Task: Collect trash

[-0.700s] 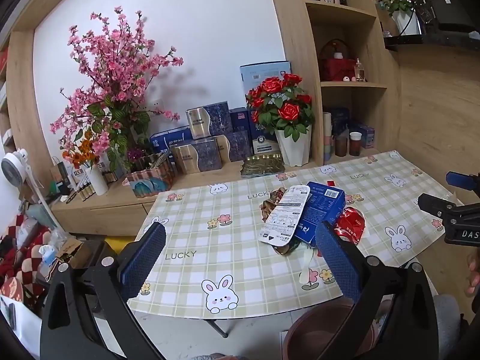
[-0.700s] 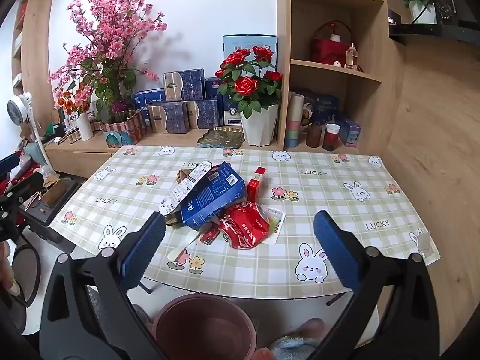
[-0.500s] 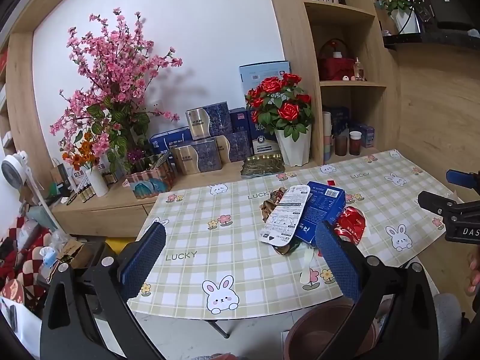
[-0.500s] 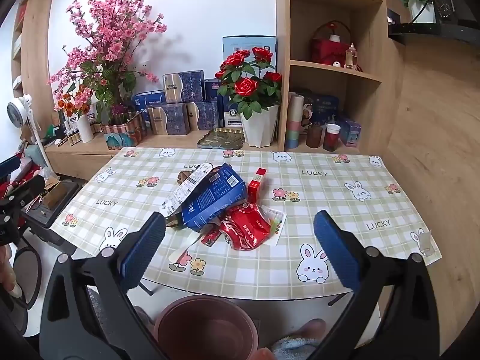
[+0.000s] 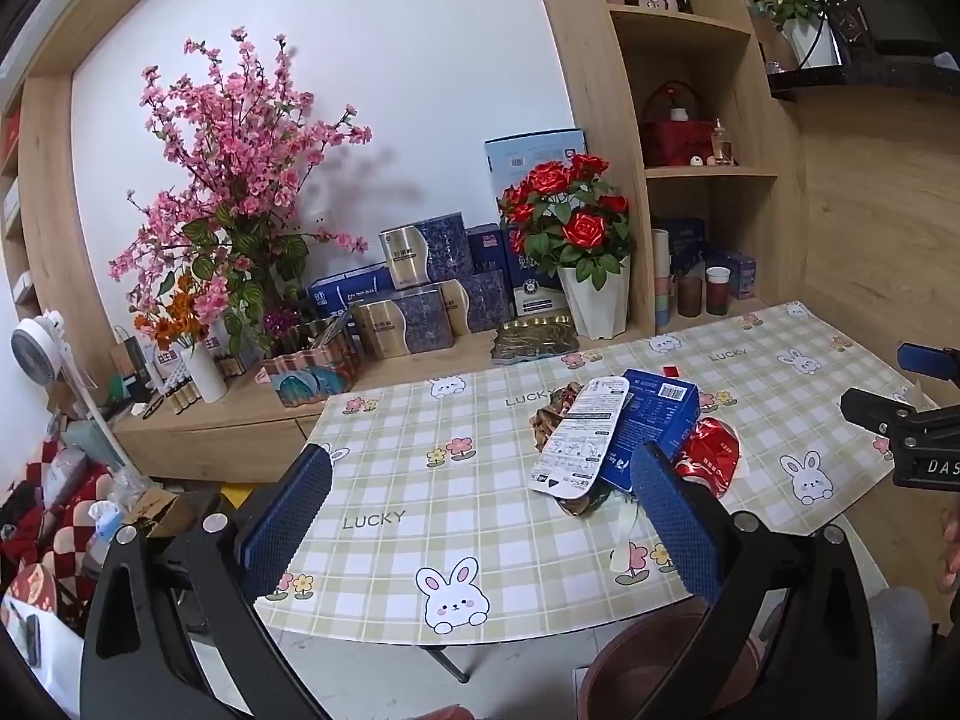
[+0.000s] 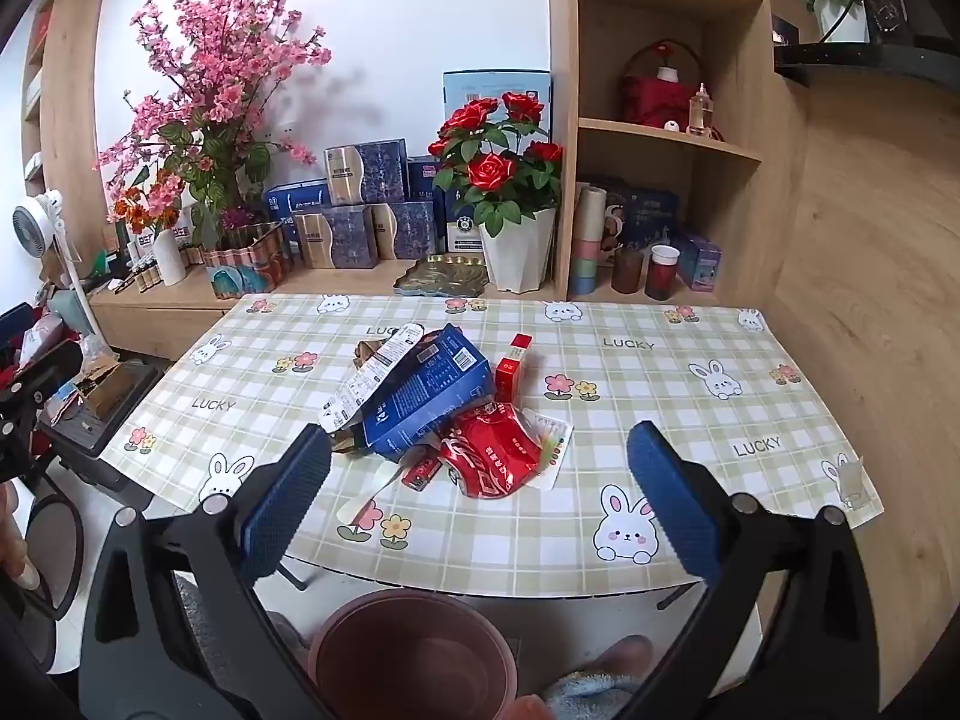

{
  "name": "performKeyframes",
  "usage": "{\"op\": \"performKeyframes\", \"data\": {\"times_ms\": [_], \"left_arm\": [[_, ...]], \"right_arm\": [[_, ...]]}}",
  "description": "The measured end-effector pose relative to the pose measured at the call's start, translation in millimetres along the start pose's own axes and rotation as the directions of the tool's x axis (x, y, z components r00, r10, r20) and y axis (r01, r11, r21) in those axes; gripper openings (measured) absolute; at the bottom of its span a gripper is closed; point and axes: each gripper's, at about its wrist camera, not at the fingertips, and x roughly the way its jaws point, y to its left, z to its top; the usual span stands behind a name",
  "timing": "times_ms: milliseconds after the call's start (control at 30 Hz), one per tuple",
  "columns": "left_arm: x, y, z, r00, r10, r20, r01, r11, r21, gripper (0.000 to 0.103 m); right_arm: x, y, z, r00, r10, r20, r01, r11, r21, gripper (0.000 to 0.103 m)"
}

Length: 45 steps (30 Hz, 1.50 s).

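Mid-table (image 6: 690, 396): trash pile (image 6: 444, 414), edges clear.

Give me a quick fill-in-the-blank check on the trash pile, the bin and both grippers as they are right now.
1. Both the left gripper and the right gripper are ____, holding nothing.
2. The biggest piece in the pile is a box coloured ____.
3. The crumpled wrapper beside the box is ____.
4. The bin stands on the floor, ____ the table edge.

Missing words: open; blue; red; below
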Motion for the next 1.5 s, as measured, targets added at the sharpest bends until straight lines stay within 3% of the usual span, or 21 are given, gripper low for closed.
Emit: {"op": "performKeyframes", "data": {"times_ms": [1500], "left_arm": [[-4,-6,-1,1.000,-0.005,0.003,0.005,1.000,-0.006,0.098]], "right_arm": [[-4,-6,-2,1.000,0.003,0.005,-0.003,1.000,0.015,0.097]]}}
